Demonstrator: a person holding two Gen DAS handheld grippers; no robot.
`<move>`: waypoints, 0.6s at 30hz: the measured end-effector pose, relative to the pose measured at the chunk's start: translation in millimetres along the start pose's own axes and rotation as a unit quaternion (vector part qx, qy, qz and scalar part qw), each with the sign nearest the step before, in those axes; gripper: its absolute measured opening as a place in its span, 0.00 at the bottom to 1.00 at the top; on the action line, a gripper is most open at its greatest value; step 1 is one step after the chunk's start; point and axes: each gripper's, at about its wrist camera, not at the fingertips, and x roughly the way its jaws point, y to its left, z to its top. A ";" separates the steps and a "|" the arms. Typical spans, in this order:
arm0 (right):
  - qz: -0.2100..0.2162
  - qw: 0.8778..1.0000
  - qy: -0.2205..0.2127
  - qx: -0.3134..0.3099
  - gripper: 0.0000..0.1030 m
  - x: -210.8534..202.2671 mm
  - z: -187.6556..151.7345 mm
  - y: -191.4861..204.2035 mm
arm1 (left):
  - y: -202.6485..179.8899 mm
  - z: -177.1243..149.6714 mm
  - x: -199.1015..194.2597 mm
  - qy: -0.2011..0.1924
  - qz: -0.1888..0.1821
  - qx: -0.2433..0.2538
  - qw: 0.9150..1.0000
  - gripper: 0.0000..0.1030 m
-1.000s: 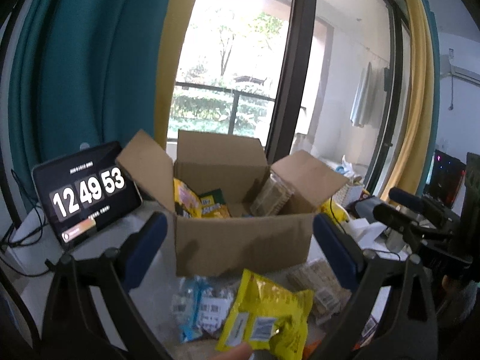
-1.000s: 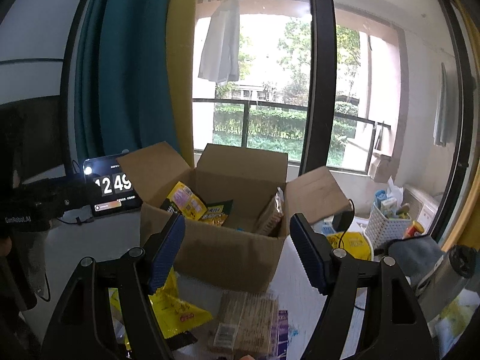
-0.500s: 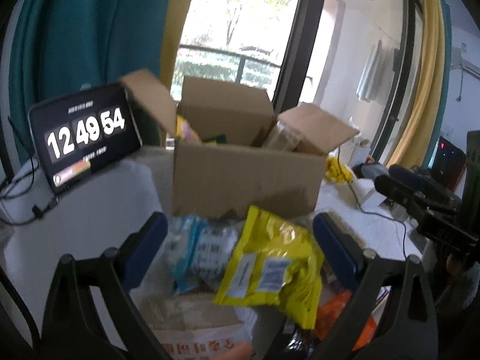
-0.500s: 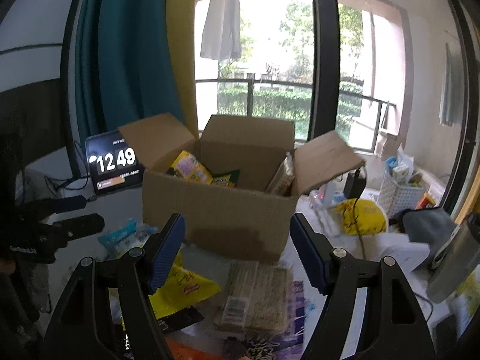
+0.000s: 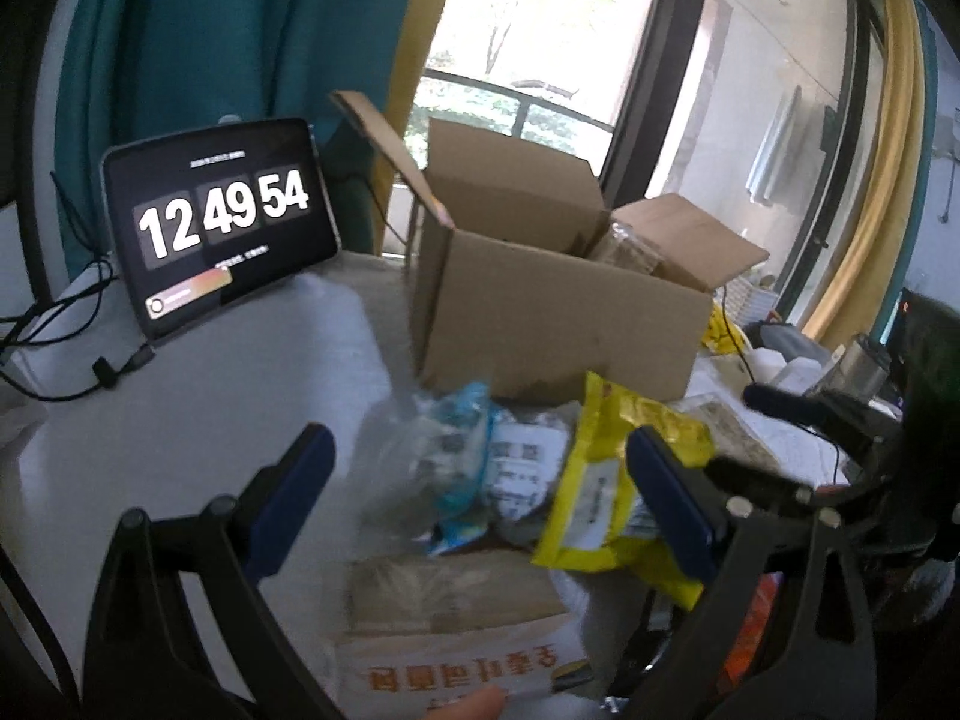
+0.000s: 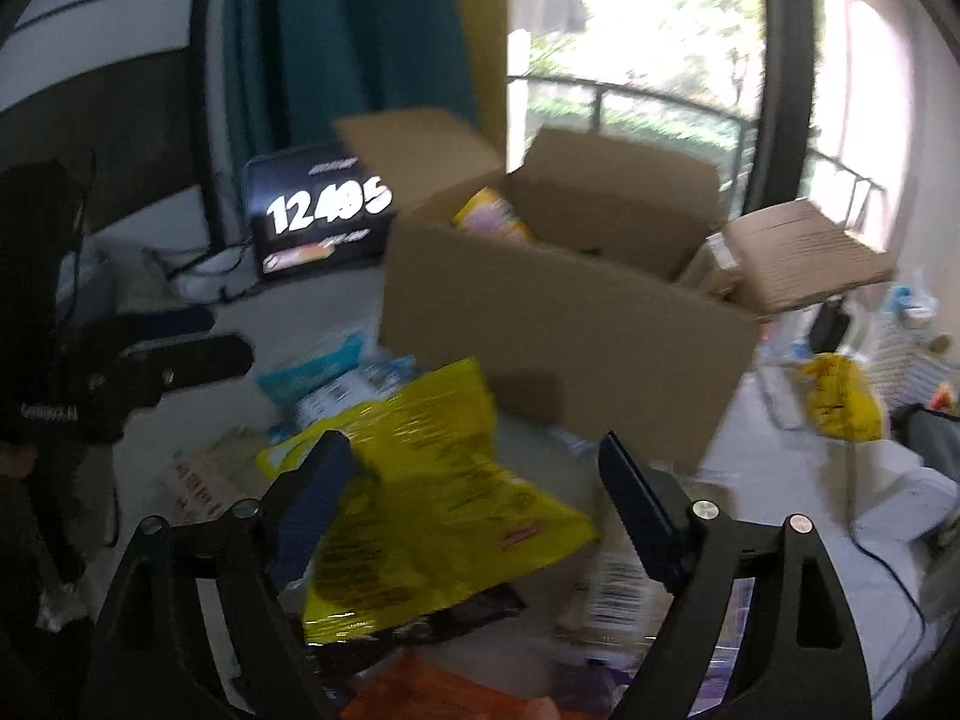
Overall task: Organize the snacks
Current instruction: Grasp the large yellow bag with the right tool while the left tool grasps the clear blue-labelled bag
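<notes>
Left wrist view
- Left gripper (image 5: 474,480): jaws spread wide, two blue pads, nothing pinched; the snack heap shows in the gap between them.
- Cardboard box (image 5: 558,324): one, at 12 o'clock of the gripper, four flaps up or out, standing on the white table (image 5: 198,420).
- Snack in the box: one clear-wrapped pack (image 5: 624,246) pokes above the rim at the box's 1 o'clock corner.
- Snacks on the table, counted: four clear ones. One blue-and-clear packet (image 5: 456,450) and one grey packet with a white label (image 5: 522,474) at 12 o'clock; one yellow bag (image 5: 606,486) at 2 o'clock, partly behind the right pad; one tan pack with orange lettering (image 5: 456,636) at 6 o'clock. More wrappers at 3 o'clock are too blurred to count.
- Tablet clock (image 5: 219,222): one, at 10 o'clock, leaning back, reading 12 49 54.
- Right gripper: dark frame at 3 o'clock.

Right wrist view (blurred)
- Right gripper (image 6: 468,516): jaws opening, well apart; the yellow bag (image 6: 432,480) lies under and between them, and the pads do not press it.
- Cardboard box (image 6: 570,330): at 12 o'clock, one yellow-and-pink pack (image 6: 492,219) visible inside.
- Other snacks: one orange bag (image 6: 420,690) at 6 o'clock, one barcoded pack (image 6: 618,594) at 4 o'clock.
- Left gripper (image 6: 180,354): at 9 o'clock, a gap between its two fingers.
- Tablet clock (image 6: 324,210): at 11 o'clock.
</notes>
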 end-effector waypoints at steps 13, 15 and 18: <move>0.020 0.997 0.065 -0.049 0.86 41.6 -6.3 27.0 | 32.1 -12.4 3.7 0.027 0.033 -0.015 0.999 0.96; 0.018 0.996 0.067 -0.053 0.86 43.9 -7.3 29.8 | 34.7 -13.5 2.8 0.029 0.038 -0.013 0.999 0.96; 0.016 0.996 0.070 -0.052 0.84 45.8 -7.0 31.1 | 37.8 -14.2 0.4 0.033 0.049 -0.007 0.998 0.96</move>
